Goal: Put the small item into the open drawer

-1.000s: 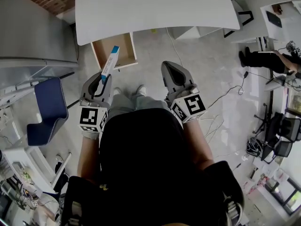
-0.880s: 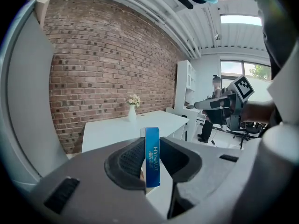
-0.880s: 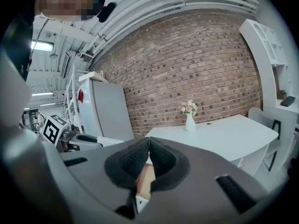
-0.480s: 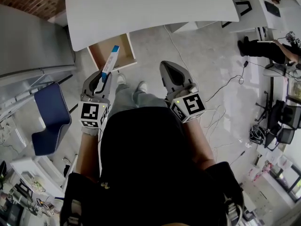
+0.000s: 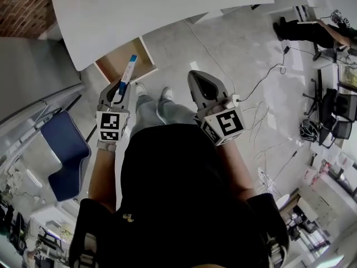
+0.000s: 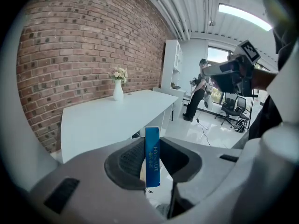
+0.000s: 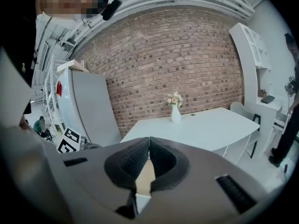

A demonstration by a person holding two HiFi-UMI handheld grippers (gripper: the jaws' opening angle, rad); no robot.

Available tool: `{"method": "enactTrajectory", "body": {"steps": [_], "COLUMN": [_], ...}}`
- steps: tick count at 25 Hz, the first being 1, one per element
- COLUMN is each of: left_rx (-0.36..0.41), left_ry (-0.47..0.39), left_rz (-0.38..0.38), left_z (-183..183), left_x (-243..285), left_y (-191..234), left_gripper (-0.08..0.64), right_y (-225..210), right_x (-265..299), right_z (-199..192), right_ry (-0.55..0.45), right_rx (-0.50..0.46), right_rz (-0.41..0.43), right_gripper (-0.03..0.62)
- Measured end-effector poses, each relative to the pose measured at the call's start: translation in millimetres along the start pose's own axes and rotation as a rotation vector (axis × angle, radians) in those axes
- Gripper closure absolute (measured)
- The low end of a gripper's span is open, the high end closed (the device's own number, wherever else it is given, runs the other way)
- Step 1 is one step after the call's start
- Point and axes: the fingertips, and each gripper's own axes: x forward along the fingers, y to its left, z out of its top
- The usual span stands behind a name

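Note:
A slim blue and white box stands upright between the jaws of my left gripper, which is shut on it; the left gripper view shows its blue edge pinched at the jaw tips. The open wooden drawer sticks out from under the white table, just ahead of the box. My right gripper is held over the floor to the right, its jaws shut with nothing in them.
A blue chair stands to the left beside a grey cabinet. Cables trail over the floor at right. A vase with flowers sits on the table. A person stands far off.
The view has shifted: the table and the drawer now lie further left and turned. Both grippers stay in about the same place, and the left one still holds the box.

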Motion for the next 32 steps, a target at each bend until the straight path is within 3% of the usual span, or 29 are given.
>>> {"method": "enactTrajectory", "body": {"steps": [16, 32], "left_rx": [0.171, 0.298], "left_ry": [0.308, 0.507], "left_rz": [-0.170, -0.252], "left_z": [-101, -181], "left_x": [102, 161], "left_y": [28, 38], "left_gripper": [0.466, 0.465], "right_y": [-11, -14], "right_x": [-16, -36], "right_z": [-38, -65], "right_ry": [0.088, 0.153], "right_rx": [0.083, 0.135], "right_rz": [-0.193, -0.305], "right_gripper": [0.580, 0.580]}}
